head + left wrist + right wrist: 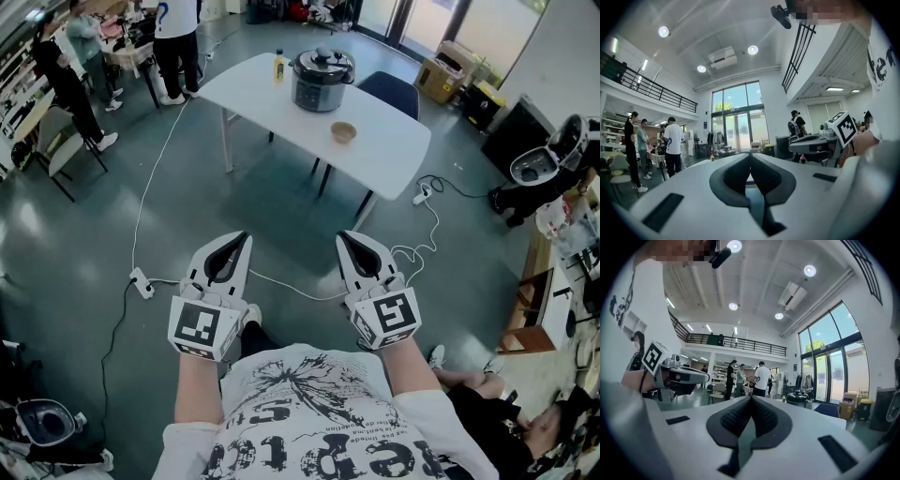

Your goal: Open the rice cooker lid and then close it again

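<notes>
Your left gripper [240, 246] and right gripper [347, 246] are held level side by side in front of your body, well apart from each other. Both are closed, pad tips meeting, with nothing between them. The cooker [322, 81] stands on the white counter [398, 145] well ahead of you, far from both grippers, and its lid [322, 58] is down. A small yellow bottle [278, 66] stands just beside the cooker on its left, and a bowl [343, 132] sits nearer to you on the counter, apart from the cooker. A dark blue chair [390, 92] is at the counter's far side. A white cable [150, 178] runs across the floor [84, 244] towards the counter.
</notes>
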Action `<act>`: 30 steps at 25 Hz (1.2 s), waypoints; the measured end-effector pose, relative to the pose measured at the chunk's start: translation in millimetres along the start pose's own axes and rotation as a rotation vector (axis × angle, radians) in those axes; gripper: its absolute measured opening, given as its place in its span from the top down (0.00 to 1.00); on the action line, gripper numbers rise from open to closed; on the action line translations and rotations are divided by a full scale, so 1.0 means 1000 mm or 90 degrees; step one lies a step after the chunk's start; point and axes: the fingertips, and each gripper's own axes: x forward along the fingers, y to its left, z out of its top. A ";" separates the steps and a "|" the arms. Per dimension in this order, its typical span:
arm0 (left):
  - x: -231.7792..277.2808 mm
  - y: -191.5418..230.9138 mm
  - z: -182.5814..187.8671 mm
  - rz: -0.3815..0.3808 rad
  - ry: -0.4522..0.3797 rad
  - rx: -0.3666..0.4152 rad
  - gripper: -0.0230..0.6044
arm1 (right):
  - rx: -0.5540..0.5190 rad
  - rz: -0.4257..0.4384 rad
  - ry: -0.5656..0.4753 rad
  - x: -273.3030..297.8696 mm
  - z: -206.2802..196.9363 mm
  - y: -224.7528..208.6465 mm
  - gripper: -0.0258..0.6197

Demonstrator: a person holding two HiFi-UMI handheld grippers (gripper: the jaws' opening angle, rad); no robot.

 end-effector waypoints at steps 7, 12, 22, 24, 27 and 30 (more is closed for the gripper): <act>-0.007 -0.004 -0.008 0.004 -0.012 0.004 0.94 | 0.003 -0.001 -0.001 -0.003 -0.011 0.008 0.94; -0.005 -0.009 -0.008 -0.003 -0.014 0.003 0.94 | 0.014 -0.015 0.000 -0.005 -0.011 0.003 0.94; 0.020 -0.016 0.004 -0.020 -0.003 0.012 0.94 | 0.049 0.007 -0.042 0.012 0.003 -0.018 0.03; 0.029 -0.005 0.005 -0.018 -0.004 0.015 0.94 | 0.042 -0.002 -0.038 0.025 0.004 -0.024 0.03; 0.047 0.025 -0.002 -0.013 -0.006 0.013 0.94 | 0.042 -0.001 -0.033 0.058 0.002 -0.030 0.04; 0.074 0.064 -0.018 -0.020 0.002 0.011 0.94 | 0.050 -0.001 -0.032 0.108 -0.003 -0.039 0.04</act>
